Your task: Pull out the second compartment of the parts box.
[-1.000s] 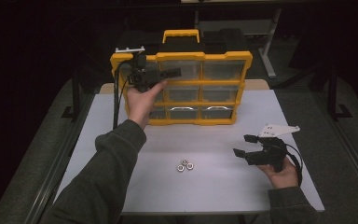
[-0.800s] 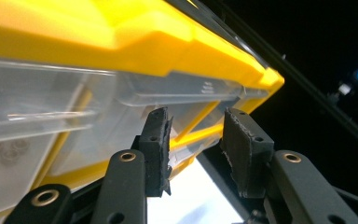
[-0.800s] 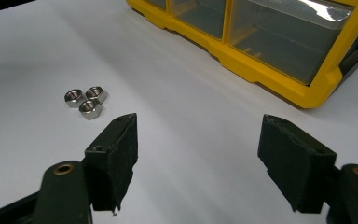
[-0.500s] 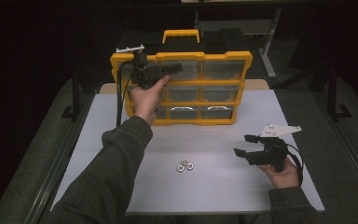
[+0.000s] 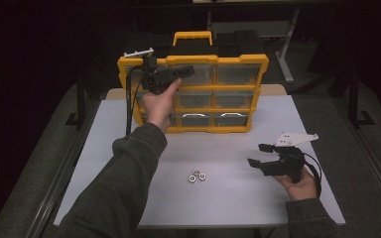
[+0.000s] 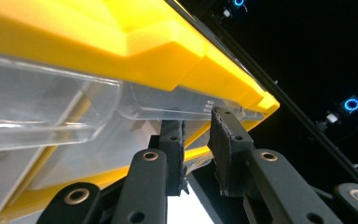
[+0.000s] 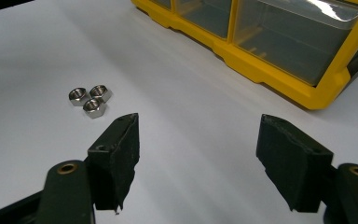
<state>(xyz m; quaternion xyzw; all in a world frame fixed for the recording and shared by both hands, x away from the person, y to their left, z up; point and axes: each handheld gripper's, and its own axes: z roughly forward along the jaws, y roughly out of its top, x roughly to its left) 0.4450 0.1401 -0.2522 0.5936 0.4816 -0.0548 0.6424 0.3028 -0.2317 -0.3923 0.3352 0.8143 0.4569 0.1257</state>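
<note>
The work looks to be at its start: the three nuts (image 5: 196, 175) lie untouched in a tight cluster on the near middle of the white table (image 5: 228, 198), and every clear drawer of the yellow organizer (image 5: 238, 91) at the far side appears pushed in. What has been done is the first hold: the left gripper (image 5: 186, 71) has just been closing, and its jaws now pinch the front lip of the top-left drawer (image 6: 168, 105). Opening that drawer, and presumably moving the nuts, is left to do. The left forearm reaches far across the table with the hand (image 5: 158, 101) raised and the gripper pointing right along the cabinet front. The right gripper (image 5: 258, 154) hovers low at the near right, jaws wide apart and empty, aimed left toward the nuts.
</note>
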